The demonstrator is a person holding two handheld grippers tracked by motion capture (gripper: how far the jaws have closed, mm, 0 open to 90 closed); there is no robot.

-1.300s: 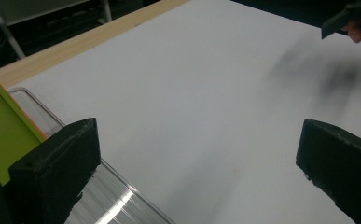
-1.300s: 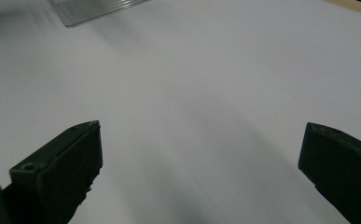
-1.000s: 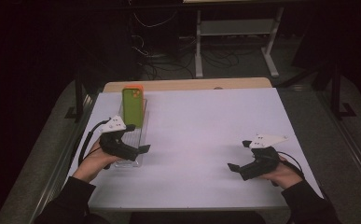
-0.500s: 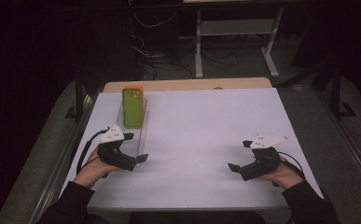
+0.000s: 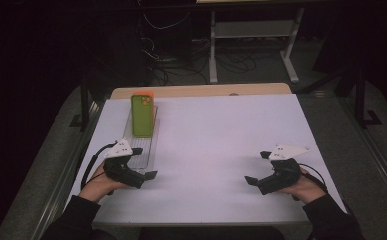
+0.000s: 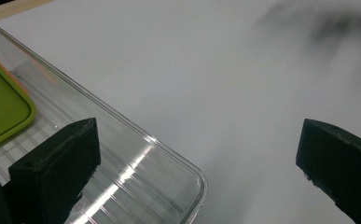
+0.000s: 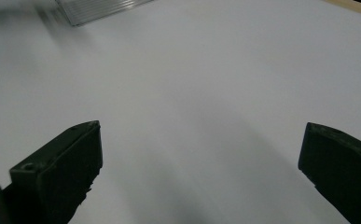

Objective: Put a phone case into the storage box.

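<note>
A green phone [image 5: 142, 115] lies in the far part of a long clear tray [image 5: 149, 150] at the table's left; the phone's corner [image 6: 1, 107] shows at the left edge of the left gripper view. My left gripper [image 5: 145, 163] is open and holds nothing. It sits at the tray's near end, one jaw over the tray's near corner [image 6: 178, 158] and the other over bare table. My right gripper [image 5: 257, 167] rests open near the front right, with only white table between its jaws [image 7: 199, 154].
The white table top [image 5: 221, 130] has wide free room between the two grippers. An orange edge [image 5: 143, 93] peeks out behind the phone. A wooden strip [image 5: 206, 90] runs along the table's far edge. The tray's ribbed end [image 7: 94, 7] shows far off in the right gripper view.
My left gripper has drawn back toward the near edge, along the tray's near end, still open. The right gripper has stayed put.
</note>
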